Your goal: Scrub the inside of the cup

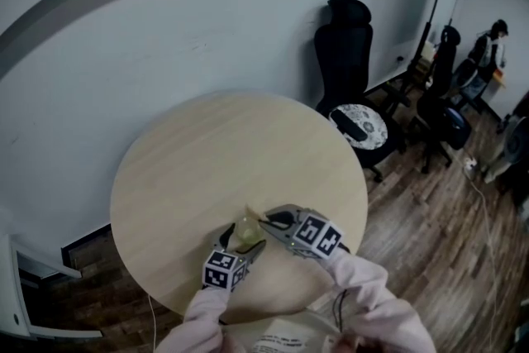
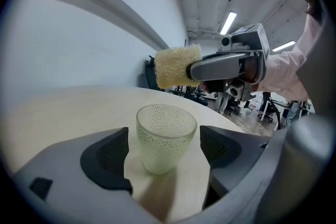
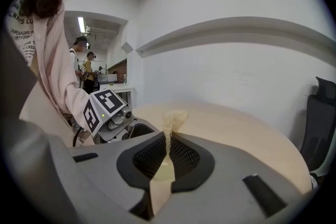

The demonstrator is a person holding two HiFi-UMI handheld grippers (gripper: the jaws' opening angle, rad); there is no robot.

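Head view: the round tabletop [image 1: 207, 153] stands close to a pale wall [image 1: 124, 54]. The cup [image 1: 247, 232] sits near the tabletop's near edge, just in front of the person. The left claw [image 1: 245, 240] reaches in from below with the cup between its jaws. The right claw [image 1: 266, 220] comes in from the right, its tip just above and beside the cup. Most of the tabletop beyond the cup is bare wood, running to the far rim. An office chair [image 1: 343, 54] stands past that rim, by the wall.

Left gripper view: the left claw [image 2: 165, 148] is released, its jaws spread wide. The cup [image 2: 165, 136] stands between them on the tabletop [image 2: 79, 107], and a gap shows on each side between glass and pad. The cup is upright, its long axis vertical and its mouth facing up. Above and beyond the mouth hangs the right claw [image 2: 195, 70], holding a sponge [image 2: 177, 65]. The sponge sticks out level from the tip, clear of the rim.

Right gripper view: the right claw [image 3: 168, 152] is clenched on the sponge [image 3: 173, 118]. The jaws pinch it thin, and its frayed end rises past the tips. The left claw's marker cube [image 3: 103, 107] shows close at the left. Ahead, the tabletop [image 3: 236, 128] lies open to its curved far edge.
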